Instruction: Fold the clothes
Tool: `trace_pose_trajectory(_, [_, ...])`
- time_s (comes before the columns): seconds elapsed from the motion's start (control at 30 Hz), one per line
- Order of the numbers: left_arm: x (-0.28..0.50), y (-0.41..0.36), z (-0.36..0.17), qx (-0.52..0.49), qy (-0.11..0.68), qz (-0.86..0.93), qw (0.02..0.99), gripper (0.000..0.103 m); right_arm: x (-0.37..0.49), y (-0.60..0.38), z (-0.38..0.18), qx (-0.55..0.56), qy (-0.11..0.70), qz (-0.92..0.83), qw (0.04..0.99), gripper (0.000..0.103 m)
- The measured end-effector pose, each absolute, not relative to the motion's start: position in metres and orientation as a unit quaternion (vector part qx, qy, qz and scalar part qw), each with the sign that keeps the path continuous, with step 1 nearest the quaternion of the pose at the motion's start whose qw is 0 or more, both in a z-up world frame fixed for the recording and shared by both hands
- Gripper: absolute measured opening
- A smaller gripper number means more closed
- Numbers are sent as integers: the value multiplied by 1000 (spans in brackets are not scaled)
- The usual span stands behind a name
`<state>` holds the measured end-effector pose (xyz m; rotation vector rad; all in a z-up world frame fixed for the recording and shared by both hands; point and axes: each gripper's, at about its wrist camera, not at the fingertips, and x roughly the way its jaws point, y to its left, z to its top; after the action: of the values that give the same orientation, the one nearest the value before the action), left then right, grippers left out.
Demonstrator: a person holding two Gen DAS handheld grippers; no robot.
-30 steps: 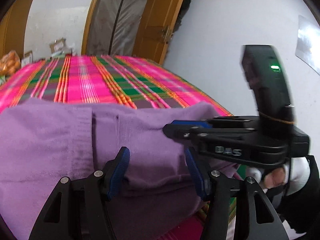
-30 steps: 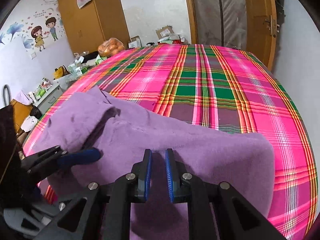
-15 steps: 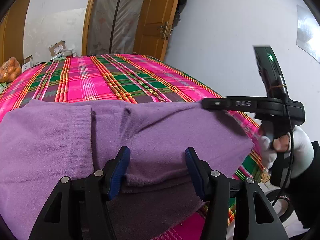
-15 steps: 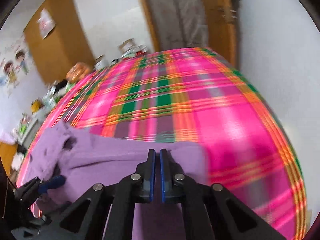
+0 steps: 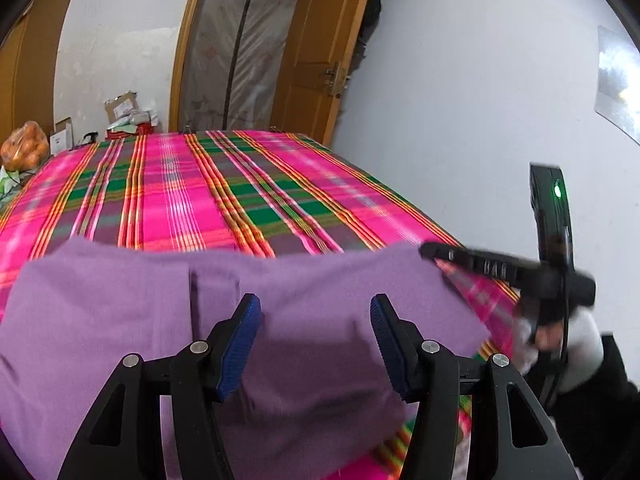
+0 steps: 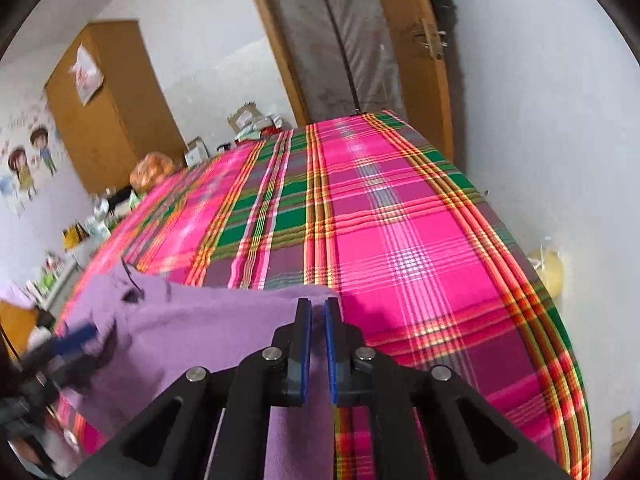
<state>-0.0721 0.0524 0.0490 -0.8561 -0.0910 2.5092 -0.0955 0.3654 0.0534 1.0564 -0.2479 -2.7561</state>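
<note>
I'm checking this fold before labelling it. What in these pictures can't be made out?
- Near hem of the purple garment: left wrist view, hidden behind the left gripper and cut by the bottom edge.
- Whether the right gripper pinches cloth: right wrist view, the narrow slit hides it.
- Wall cartoon sticker: right wrist view, blurred.

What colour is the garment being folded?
Plain purple garment, clearest in the left wrist view.
</note>
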Motion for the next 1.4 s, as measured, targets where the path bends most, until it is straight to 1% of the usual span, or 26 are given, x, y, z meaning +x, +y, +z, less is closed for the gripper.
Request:
trace_pose_trajectory(0.1, [-96, 61, 44, -332, -30, 915, 228, 59, -102, 351, 46, 364, -45, -928, 73, 8])
trace_pose_trajectory(0.23, [-117, 71, 31, -360, -34, 904, 228, 59, -104, 342, 44, 364, -23, -929, 65, 9])
trace_pose_trajectory(0.5, [-130, 78, 15, -385, -47, 891, 238, 59, -97, 340, 42, 362, -5, -931, 56, 9])
trace_pose_trajectory(0.7, [-129, 64, 15, -381, -85, 886, 251, 59, -103, 349, 41, 364, -28, -929, 67, 9])
trace_pose_trajectory(0.77, [-118, 59, 18, -371, -91, 889, 252, 56, -103, 355, 40, 367, -47, -926, 77, 9])
trace_pose_trajectory(0.9, [-78, 49, 28, -336, -73, 903, 258, 56, -102, 372, 39, 374, -105, -916, 102, 9])
trace_pose_trajectory(0.97, [-59, 45, 31, -320, -64, 908, 262, 56, -93, 374, 39, 370, -109, -918, 97, 13])
trace_pose_trajectory(1.03, [-46, 44, 29, -315, -60, 908, 271, 56, -82, 371, 40, 362, -100, -922, 91, 16])
trace_pose_trajectory(1.23, [-38, 50, 12, -323, -48, 903, 278, 56, -35, 351, 48, 343, -48, -934, 87, 16])
trace_pose_trajectory(1.4, [-36, 56, 8, -317, -20, 910, 269, 56, -14, 344, 33, 330, 18, -939, 91, 17])
